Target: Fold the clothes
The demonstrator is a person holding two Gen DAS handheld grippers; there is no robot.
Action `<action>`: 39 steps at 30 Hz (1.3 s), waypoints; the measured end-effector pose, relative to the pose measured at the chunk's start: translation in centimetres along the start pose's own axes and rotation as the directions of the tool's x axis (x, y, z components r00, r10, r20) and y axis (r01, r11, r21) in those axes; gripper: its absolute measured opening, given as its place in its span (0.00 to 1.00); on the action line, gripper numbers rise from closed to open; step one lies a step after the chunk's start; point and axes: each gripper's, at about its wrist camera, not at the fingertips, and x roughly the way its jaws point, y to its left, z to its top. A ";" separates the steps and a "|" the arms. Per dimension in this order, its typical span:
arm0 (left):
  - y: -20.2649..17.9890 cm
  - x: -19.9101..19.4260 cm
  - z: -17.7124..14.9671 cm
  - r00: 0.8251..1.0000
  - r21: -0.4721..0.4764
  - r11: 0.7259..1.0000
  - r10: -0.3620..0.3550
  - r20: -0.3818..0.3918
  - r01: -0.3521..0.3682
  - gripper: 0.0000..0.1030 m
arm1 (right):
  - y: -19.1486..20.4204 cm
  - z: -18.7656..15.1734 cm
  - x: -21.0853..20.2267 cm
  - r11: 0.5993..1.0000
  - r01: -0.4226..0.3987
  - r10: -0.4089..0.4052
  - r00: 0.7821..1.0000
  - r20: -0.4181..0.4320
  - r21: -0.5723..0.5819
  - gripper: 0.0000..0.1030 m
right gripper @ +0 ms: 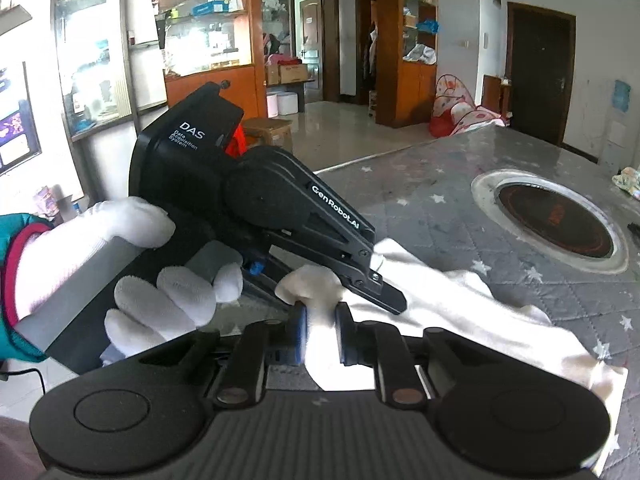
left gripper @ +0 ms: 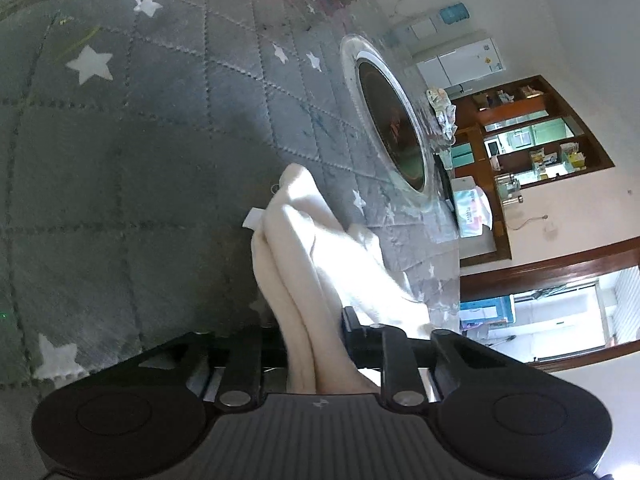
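A white garment (left gripper: 320, 248) lies bunched on the grey star-patterned quilted table cover (left gripper: 140, 140), near its edge. My left gripper (left gripper: 310, 332) is shut on a thick fold of it, and the cloth runs forward from between the fingers. In the right wrist view the same garment (right gripper: 480, 308) stretches to the right across the cover (right gripper: 420, 200). My right gripper (right gripper: 322, 332) pinches a raised corner of it between its blue pads (right gripper: 301, 332). The left gripper (right gripper: 376, 288), held by a white-gloved hand (right gripper: 160, 300), grips the cloth just behind that corner.
A round glass-rimmed dark hotplate (right gripper: 560, 220) is set into the table beyond the garment, also seen in the left wrist view (left gripper: 392, 128). The table edge (left gripper: 456, 264) runs close to the cloth. Wooden shelves (right gripper: 208, 40) and doorways stand in the room behind.
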 end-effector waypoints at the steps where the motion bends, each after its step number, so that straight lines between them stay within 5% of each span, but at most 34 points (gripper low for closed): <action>1: 0.0 0.0 0.0 1.000 0.003 1.000 0.002 0.000 -0.002 0.20 | -0.1 -0.1 -0.2 1.000 -0.001 0.001 1.000 -0.002 -0.001 0.21; 10: -0.3 0.1 -0.1 1.000 0.029 1.000 0.013 0.001 -0.013 0.20 | -4.6 -2.2 -3.2 0.984 0.133 -0.131 0.991 -0.024 0.115 0.33; 20: -1.0 0.1 -0.3 0.999 0.068 0.997 0.042 0.015 -0.043 0.20 | -13.4 -4.5 -4.3 0.881 0.325 -0.320 0.945 -0.072 0.345 0.48; 27: -1.3 0.3 -0.3 0.998 0.086 0.995 0.054 0.020 -0.055 0.20 | -17.1 -6.6 -4.1 0.809 0.348 -0.353 0.932 -0.083 0.474 0.54; 36: -1.6 0.4 -0.4 0.998 0.102 0.993 0.064 0.025 -0.067 0.20 | -18.0 -7.4 -3.3 0.790 0.323 -0.338 0.939 -0.070 0.521 0.57; 38: -1.7 0.5 -0.4 0.997 0.106 0.992 0.067 0.027 -0.069 0.20 | -18.0 -7.4 -3.2 0.793 0.317 -0.333 0.941 -0.067 0.520 0.54; 39: -1.7 0.5 -0.4 0.997 0.108 0.992 0.068 0.027 -0.070 0.20 | -18.0 -7.4 -3.2 0.796 0.309 -0.325 0.944 -0.065 0.521 0.43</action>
